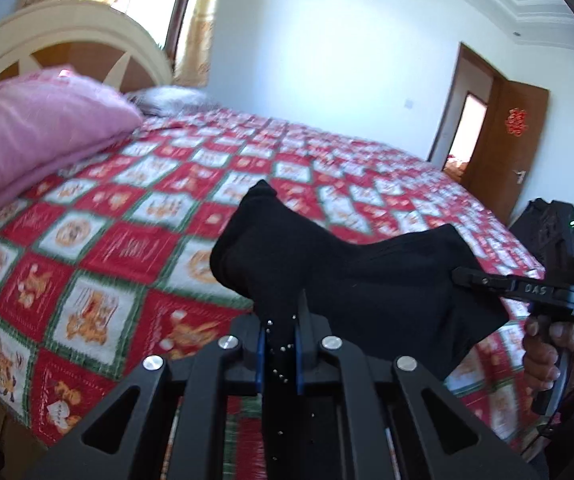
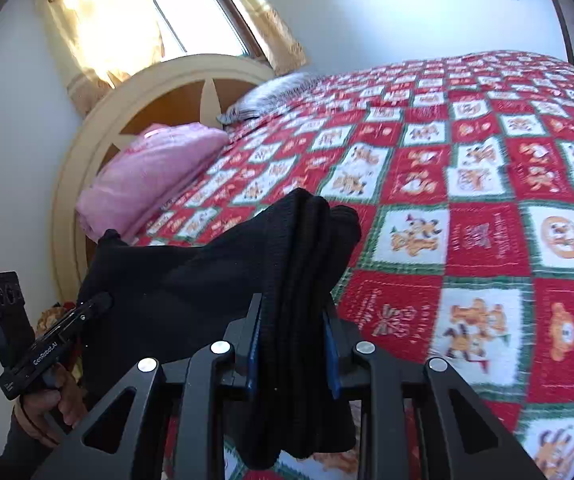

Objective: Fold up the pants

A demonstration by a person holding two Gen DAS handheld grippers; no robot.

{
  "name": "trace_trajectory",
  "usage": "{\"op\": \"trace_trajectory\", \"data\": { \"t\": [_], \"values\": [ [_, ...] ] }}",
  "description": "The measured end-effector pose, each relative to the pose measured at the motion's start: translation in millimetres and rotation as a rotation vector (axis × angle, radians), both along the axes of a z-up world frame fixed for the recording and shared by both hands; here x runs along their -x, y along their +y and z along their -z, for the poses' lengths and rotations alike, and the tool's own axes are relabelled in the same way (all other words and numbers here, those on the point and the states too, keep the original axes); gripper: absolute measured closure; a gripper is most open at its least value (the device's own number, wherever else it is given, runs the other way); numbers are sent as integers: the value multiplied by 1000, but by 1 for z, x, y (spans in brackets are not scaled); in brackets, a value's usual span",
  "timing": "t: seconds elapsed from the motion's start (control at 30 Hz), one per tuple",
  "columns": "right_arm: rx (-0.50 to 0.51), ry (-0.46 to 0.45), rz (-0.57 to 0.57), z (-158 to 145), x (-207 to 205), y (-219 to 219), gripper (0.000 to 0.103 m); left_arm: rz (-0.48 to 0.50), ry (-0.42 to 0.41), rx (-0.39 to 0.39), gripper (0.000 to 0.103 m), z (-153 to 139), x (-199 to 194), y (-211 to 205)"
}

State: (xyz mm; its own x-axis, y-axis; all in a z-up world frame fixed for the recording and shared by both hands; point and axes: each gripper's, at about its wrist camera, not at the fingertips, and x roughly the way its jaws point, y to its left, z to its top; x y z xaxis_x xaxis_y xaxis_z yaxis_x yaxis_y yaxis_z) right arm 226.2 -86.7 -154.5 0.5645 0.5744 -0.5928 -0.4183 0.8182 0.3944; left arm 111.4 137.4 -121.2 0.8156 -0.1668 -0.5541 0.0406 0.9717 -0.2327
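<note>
Black pants (image 1: 367, 276) hang in the air above the bed, stretched between both grippers. My left gripper (image 1: 281, 320) is shut on a thin edge of the cloth, which bunches up past the fingertips. In the right wrist view my right gripper (image 2: 293, 316) is shut on a thick bundle of folded pants (image 2: 307, 248), several layers between the blue pads (image 2: 253, 344). Each gripper shows in the other's view: the right gripper (image 1: 463, 274) bites the cloth at the right, the left gripper (image 2: 101, 300) at the left, each held by a hand (image 1: 547, 356).
The bed carries a red, white and green patchwork quilt (image 2: 467, 200). A folded pink blanket (image 1: 35, 136) and a grey pillow (image 2: 271, 96) lie by the cream headboard (image 2: 87, 152). A wooden door (image 1: 503, 148) stands open at the far right.
</note>
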Motion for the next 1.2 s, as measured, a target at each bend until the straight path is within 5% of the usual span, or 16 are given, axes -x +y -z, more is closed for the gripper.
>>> {"op": "trace_trajectory", "data": {
  "t": [0.17, 0.33, 0.43, 0.6, 0.77, 1.2],
  "values": [
    [36, 41, 12, 20, -12, 6, 76, -17, 66, -10, 82, 32, -9, 4],
    [58, 86, 29, 32, -22, 2, 71, -56, 72, -49, 45, 41, -8, 4],
    [94, 117, 58, 41, -28, -1, 61, -73, 79, -74, 33, 44, -8, 7],
    [124, 84, 100, 38, -22, -7, 48, -100, 96, -79, 27, 45, -1, 13],
    [104, 61, 206, 25, -11, -30, 47, -125, 83, -94, 27, 32, 15, 15],
    [139, -61, 320, -25, 98, -72, 45, -81, -101, -120, 18, -38, 72, -20]
  ]
}}
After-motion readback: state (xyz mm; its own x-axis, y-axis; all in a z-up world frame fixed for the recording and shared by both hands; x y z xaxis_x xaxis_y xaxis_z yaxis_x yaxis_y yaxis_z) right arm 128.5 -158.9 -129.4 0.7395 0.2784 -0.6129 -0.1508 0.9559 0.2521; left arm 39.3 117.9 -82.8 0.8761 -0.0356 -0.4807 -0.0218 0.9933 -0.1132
